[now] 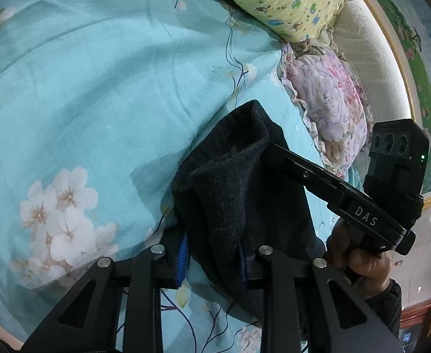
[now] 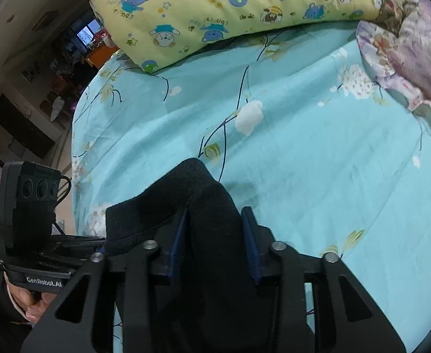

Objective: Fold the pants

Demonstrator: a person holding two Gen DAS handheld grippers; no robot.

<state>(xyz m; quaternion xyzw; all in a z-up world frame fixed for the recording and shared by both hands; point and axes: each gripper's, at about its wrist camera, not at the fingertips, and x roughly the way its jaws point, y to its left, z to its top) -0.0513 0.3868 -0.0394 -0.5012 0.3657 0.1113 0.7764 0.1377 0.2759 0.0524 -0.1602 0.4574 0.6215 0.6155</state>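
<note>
Turquoise floral bedsheet beneath. Black pants bunched between both grippers: left gripper and right gripper each clamped on pants, side by side.

Right claw grips black pants — over bedsheet.
</note>
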